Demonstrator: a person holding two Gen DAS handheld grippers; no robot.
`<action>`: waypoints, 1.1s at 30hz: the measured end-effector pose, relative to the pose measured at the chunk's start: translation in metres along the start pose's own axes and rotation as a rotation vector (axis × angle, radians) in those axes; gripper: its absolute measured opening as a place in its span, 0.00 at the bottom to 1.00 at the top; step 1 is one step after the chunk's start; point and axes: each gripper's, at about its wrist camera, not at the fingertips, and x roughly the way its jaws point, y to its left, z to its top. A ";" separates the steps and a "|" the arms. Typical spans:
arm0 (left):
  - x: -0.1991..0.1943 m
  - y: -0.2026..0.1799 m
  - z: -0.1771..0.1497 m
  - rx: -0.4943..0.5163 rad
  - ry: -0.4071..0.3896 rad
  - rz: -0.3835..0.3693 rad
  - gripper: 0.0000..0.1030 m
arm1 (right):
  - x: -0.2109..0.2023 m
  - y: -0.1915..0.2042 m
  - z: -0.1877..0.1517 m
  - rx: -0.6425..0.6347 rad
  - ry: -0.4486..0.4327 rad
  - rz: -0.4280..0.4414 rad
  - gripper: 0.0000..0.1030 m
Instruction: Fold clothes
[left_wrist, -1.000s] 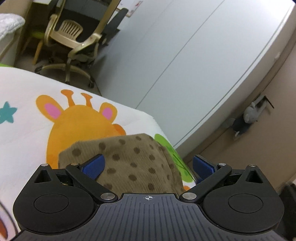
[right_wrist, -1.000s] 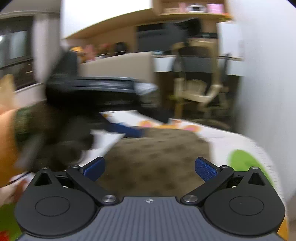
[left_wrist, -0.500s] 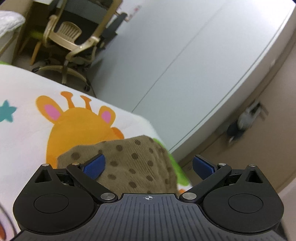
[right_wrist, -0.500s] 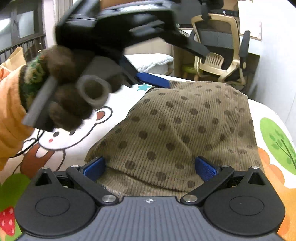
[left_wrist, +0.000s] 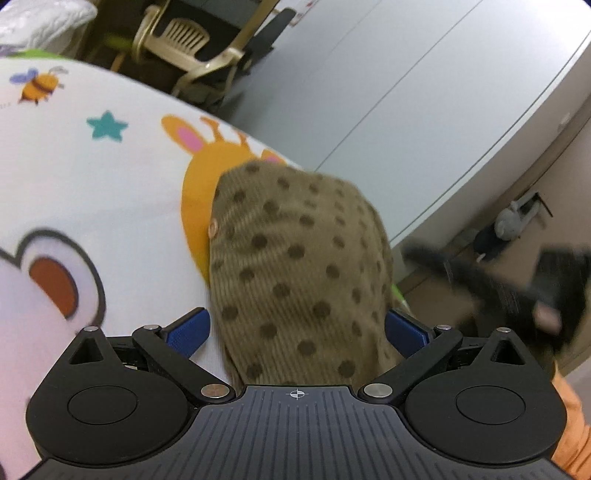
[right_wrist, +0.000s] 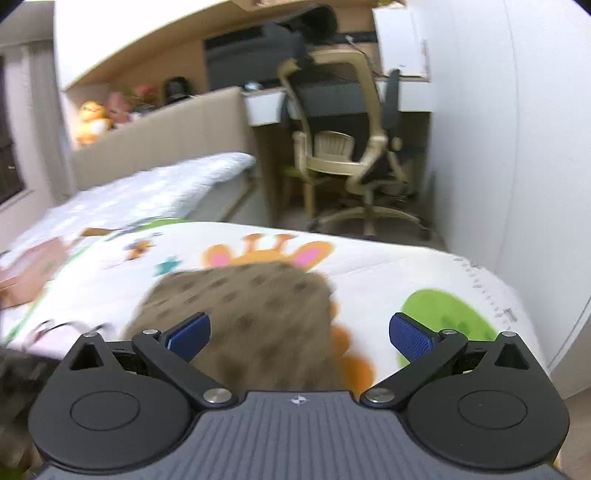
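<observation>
This is a bedroom in a home, probably for a child. A cartoon-animal blanket (right_wrist: 388, 269) covers the work surface, a bed (right_wrist: 155, 184) with a padded headboard stands behind, soft toys (right_wrist: 90, 122) sit on a shelf, and a desk chair (right_wrist: 343, 147) is near a white wardrobe (left_wrist: 406, 92).

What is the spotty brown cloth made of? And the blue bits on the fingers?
The cloth looks like soft corduroy: fine raised ribs run along it, matte, with darker dots. The blue pads look like rubber or plastic, with a tiny grid pattern for grip; which one is hard to tell.
</observation>
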 end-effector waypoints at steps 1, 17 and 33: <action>0.003 0.000 -0.003 -0.002 0.008 0.006 1.00 | 0.013 -0.001 0.002 -0.011 0.018 -0.019 1.00; 0.034 0.014 0.026 -0.134 -0.034 -0.080 1.00 | 0.003 0.022 -0.060 -0.322 0.126 -0.286 1.00; 0.020 -0.013 0.027 0.005 -0.118 0.015 0.77 | 0.007 0.076 -0.058 -0.413 0.097 -0.294 0.97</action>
